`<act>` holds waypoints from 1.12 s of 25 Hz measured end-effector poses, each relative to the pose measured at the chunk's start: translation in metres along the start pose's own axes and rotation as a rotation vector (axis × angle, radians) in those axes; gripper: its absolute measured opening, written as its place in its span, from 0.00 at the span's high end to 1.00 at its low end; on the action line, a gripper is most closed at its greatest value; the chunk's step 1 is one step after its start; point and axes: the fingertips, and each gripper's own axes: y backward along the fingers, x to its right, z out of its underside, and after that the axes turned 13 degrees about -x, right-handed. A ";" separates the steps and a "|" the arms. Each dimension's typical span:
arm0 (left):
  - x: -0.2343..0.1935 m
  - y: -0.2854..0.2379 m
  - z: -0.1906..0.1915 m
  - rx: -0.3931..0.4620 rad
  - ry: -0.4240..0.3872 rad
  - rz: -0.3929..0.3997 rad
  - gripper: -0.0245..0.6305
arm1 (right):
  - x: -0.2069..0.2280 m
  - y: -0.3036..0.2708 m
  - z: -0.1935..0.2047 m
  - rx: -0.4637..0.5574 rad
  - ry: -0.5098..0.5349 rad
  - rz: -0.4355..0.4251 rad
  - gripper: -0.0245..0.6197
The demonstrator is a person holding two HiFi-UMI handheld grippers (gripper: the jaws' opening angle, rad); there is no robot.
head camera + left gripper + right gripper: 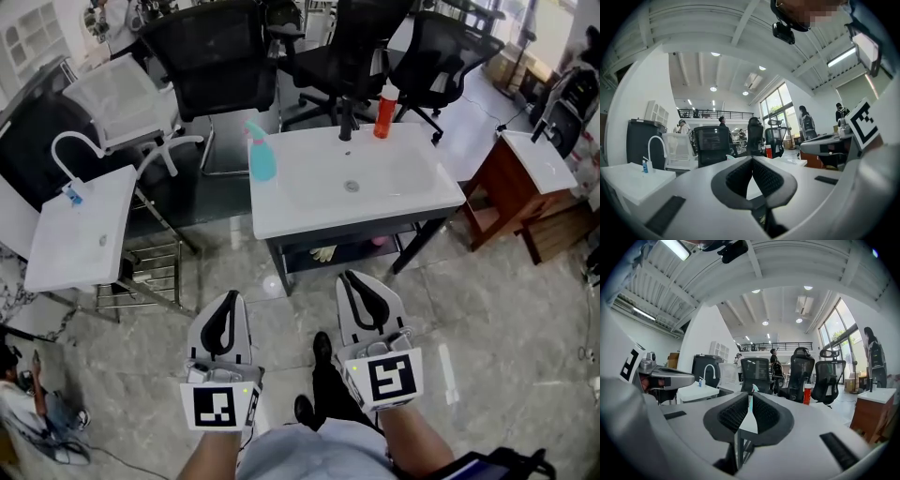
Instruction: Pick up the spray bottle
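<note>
My two hand-held grippers are in front of the white rectangular washbasin surface (412, 192), well apart from it, above the grey marble floor (487, 319). The left hand-held gripper (229, 300) has its jaws pressed together at the tips and pinches nothing. The right hand-held gripper (352, 279) has its jaws closed to a very thin slit, and it is empty too. Each one carries a cube with black-and-white square markers (392, 379); this is the only print I can make out.

The translucent teal plastic spray bottle (260, 155) stands upright on the left rear part of the washbasin surface, near its edge. At the rear edge of this surface stands a black tap (346, 124). Just right of the tap is an orange bottle with a white cap (384, 111); its label is too small to read. Behind the surface are three black mesh office chairs (220, 56). On the shelf under the surface lies a pale glove (323, 251). Left of the surface is a second white basin top (56, 253), and right of it is a brown wooden cabinet (506, 192) with a white top. The floor lies between my hand-held grippers and the surface.
</note>
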 end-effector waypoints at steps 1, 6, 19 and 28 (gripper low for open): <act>-0.001 -0.012 0.000 -0.003 -0.007 -0.001 0.93 | 0.009 -0.012 0.000 0.010 -0.005 0.003 0.90; -0.011 -0.082 -0.012 -0.043 -0.036 -0.014 0.93 | 0.053 -0.079 -0.012 0.027 -0.038 -0.012 0.90; -0.044 -0.196 -0.090 -0.019 -0.057 -0.119 0.93 | 0.115 -0.192 -0.085 0.051 -0.015 -0.141 0.90; -0.082 -0.224 -0.097 -0.006 0.003 -0.209 0.93 | 0.106 -0.250 -0.102 0.033 0.029 -0.244 0.88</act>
